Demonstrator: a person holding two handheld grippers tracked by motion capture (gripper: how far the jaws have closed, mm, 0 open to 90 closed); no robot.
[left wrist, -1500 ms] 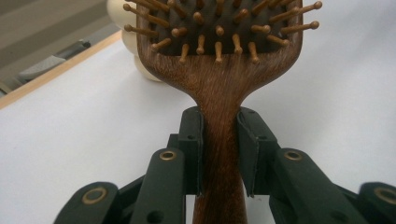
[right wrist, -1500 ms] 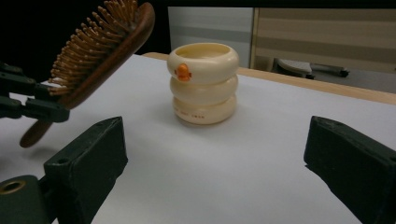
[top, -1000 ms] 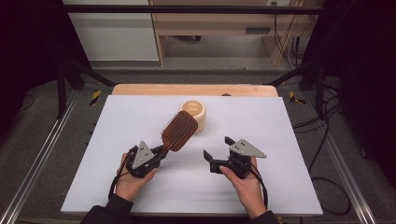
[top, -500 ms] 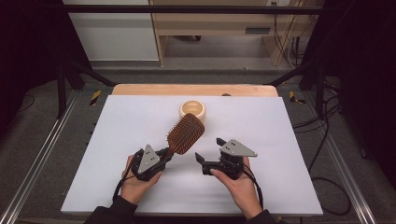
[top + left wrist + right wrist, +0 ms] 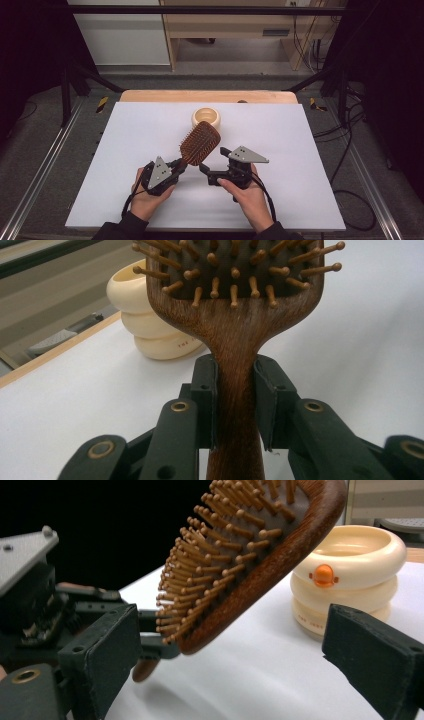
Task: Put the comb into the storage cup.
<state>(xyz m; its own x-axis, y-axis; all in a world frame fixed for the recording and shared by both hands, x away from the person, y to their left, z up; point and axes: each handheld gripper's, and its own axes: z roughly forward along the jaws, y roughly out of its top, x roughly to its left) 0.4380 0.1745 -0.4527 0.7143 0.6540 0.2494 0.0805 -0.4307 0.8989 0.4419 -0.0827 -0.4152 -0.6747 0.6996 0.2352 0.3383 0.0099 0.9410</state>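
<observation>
While gripped — hairbrush [image 5: 200, 143] head up-right

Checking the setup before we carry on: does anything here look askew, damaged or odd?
Nothing stands out. The left gripper grips the wooden hairbrush squarely by its handle, bristles intact; the right gripper is open beside it. The cream container stands upright on the table.
</observation>
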